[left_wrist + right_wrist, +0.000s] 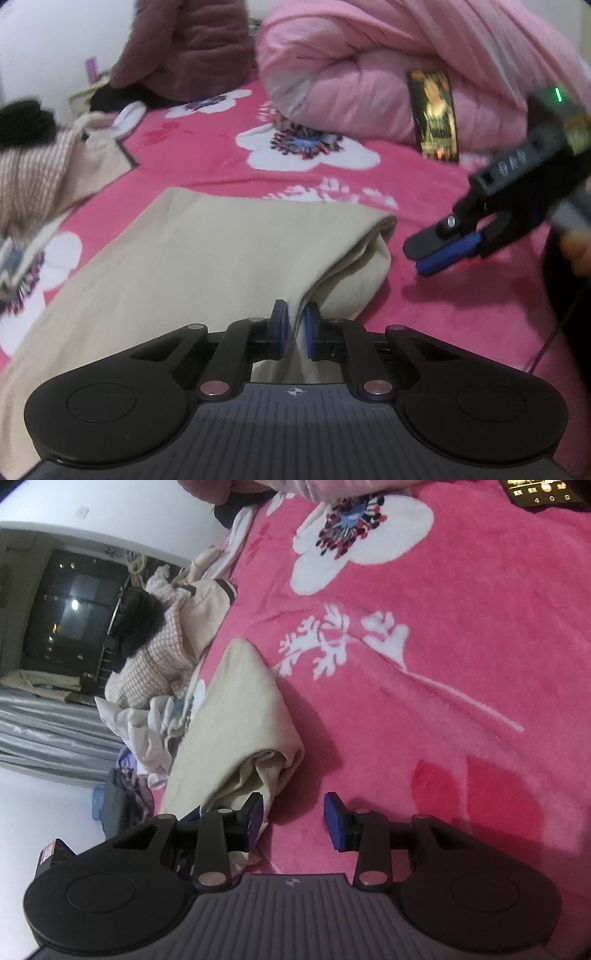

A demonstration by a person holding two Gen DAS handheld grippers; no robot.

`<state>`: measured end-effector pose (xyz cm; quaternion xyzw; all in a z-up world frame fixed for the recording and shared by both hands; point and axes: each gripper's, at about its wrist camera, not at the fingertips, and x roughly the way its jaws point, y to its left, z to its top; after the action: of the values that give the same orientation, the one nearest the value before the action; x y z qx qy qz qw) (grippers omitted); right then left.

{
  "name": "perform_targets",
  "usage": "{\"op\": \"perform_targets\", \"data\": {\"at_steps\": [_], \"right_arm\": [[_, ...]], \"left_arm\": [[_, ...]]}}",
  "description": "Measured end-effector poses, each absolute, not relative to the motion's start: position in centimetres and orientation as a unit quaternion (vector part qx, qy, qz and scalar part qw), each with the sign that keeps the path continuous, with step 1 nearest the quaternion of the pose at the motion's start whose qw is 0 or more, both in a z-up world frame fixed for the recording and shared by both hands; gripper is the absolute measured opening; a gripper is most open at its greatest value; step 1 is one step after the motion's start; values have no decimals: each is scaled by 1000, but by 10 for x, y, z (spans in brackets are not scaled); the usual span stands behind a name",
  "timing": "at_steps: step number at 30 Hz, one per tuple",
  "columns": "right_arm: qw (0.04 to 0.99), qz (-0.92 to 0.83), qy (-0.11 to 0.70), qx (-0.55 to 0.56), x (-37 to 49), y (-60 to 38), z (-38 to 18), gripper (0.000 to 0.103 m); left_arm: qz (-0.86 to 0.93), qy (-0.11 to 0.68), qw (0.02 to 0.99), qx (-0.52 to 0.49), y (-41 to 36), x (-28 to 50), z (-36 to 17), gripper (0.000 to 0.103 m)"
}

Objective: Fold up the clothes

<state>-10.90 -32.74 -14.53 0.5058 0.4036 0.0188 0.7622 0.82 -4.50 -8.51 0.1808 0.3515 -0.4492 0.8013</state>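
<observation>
Beige garment (207,254) half-folded on the pink floral blanket (424,321)

The left gripper (295,325) pinches the garment's near folded edge between nearly closed fingers. The right gripper (293,819), just beside the garment's right fold, hangs over the blanket, fingers apart and empty.

right hand-held gripper (293,821): jaws apart over pink floral blanket (443,664) | beige garment (236,731): folded, touching its left finger | clothes pile (155,664) lay beyond
</observation>
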Motion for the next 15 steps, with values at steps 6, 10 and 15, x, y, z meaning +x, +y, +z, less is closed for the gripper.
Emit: {"op": "perform_targets", "data": {"at_steps": [6, 10, 15], "right_arm": [[798, 17, 408, 443, -102, -313, -132, 38], [806, 10, 429, 407, -91, -301, -136, 35], [838, -9, 434, 331, -78, -283, -126, 33]], "left_arm": [[-445, 411, 793, 67, -28, 35, -82, 8], [-445, 432, 784, 17, -20, 47, -86, 8], [-451, 424, 784, 43, -26, 40, -87, 11]]}}
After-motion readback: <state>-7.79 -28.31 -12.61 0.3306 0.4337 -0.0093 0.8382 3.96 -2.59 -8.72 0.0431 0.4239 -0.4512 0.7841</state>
